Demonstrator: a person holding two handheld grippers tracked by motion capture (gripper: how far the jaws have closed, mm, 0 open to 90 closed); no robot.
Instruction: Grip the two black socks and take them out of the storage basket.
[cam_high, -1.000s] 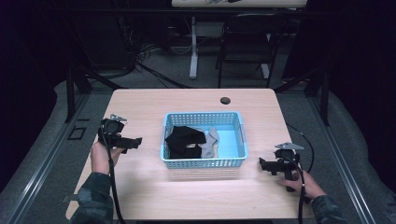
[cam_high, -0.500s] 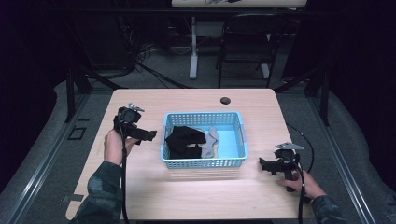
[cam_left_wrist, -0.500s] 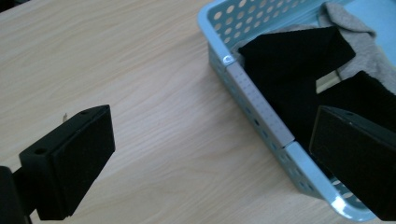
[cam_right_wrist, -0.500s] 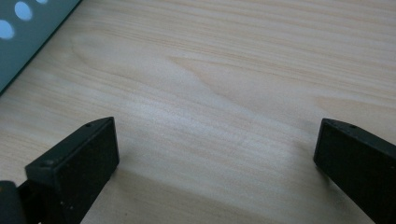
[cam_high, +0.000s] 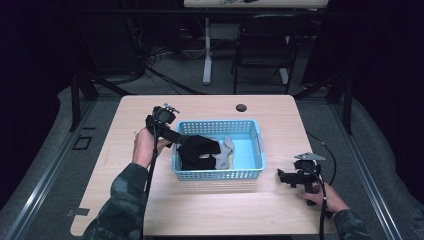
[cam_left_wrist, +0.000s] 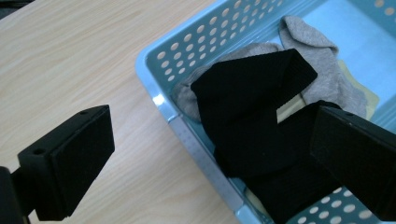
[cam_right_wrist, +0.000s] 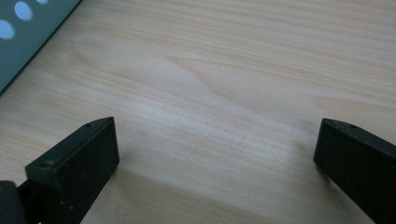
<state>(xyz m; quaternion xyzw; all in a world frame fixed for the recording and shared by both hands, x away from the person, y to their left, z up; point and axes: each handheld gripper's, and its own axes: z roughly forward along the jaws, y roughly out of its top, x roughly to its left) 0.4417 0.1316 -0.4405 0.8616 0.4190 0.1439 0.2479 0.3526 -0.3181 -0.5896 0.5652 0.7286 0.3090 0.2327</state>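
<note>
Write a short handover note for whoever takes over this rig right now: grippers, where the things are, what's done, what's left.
Left gripper: open, empty, above the near-left corner of the blue perforated plastic basket, aimed at the black ribbed sock.
Right gripper: open, empty, low over the wooden table, right of the basket.
Black sock lies on grey socks inside the basket.
Done: nothing taken out.
Left: probably grip the black sock and lift it.

Small dark round object (cam_high: 241, 107) near table (cam_high: 210, 210) far edge — chair (cam_high: 270, 45) behind.
</note>
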